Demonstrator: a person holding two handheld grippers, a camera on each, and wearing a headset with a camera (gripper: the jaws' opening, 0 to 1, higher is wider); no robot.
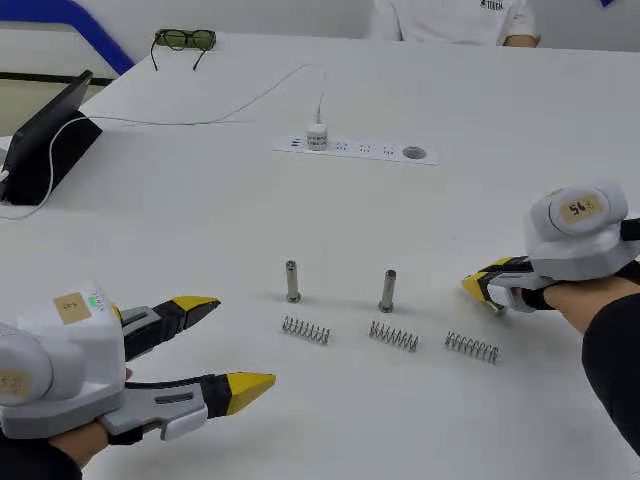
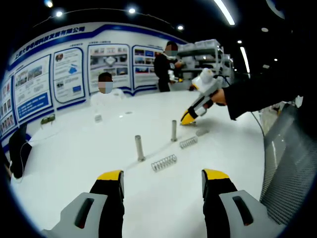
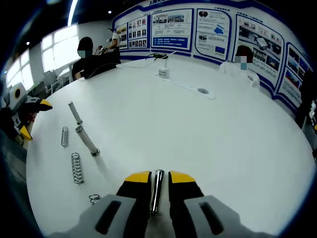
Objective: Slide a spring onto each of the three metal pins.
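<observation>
Pinching a pin (image 3: 157, 193), right gripper (image 3: 158, 176) sits beside springs (image 1: 392, 336); left gripper's (image 1: 243, 340) fingers (image 1: 245, 386) gape.

Place: company showroom or demonstration lab.
Walls: blue-trimmed display boards (image 2: 69, 74) carrying printed posters.
Furniture: large white table (image 1: 200, 230) with a power strip (image 1: 355, 149) and a dark screen (image 1: 45, 140).
Lighting: ceiling spotlights (image 2: 131, 10).
People: a person (image 2: 105, 91) seated at the far edge.
</observation>
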